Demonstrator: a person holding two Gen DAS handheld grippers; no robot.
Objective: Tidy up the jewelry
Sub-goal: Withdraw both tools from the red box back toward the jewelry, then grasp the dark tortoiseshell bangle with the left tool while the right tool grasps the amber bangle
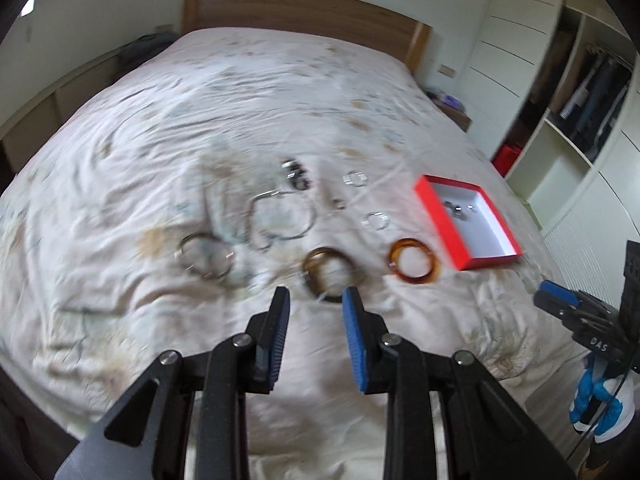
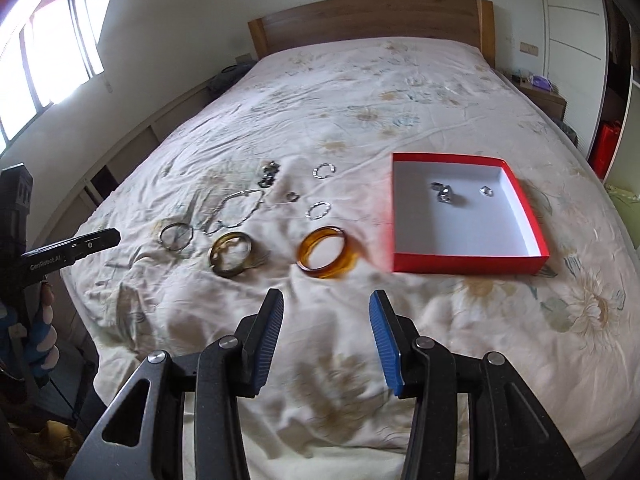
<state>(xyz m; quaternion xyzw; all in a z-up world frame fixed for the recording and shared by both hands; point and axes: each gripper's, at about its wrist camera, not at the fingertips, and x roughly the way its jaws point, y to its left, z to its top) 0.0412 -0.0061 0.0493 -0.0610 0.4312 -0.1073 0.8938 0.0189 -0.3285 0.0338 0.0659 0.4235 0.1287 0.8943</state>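
Observation:
Jewelry lies on a floral bedsheet. An amber bangle [image 1: 414, 261] [image 2: 326, 254], a darker brown bangle [image 1: 329, 273] [image 2: 231, 253], a thin metal bangle [image 1: 206, 257] [image 2: 177, 235], a silver necklace [image 1: 280, 218] [image 2: 236, 210] and two clear small rings [image 1: 355, 179] [image 1: 375, 221] lie left of a red box [image 1: 468, 220] [image 2: 464, 212] that holds small silver pieces [image 2: 444, 194]. My left gripper [image 1: 316, 300] is open just before the brown bangle. My right gripper [image 2: 326, 304] is open, short of the amber bangle.
A wooden headboard [image 2: 368, 20] stands at the far end of the bed. A wardrobe with open shelves [image 1: 580, 92] is on the right and windows [image 2: 44, 60] on the left. A nightstand [image 2: 540, 94] sits by the bed's right side.

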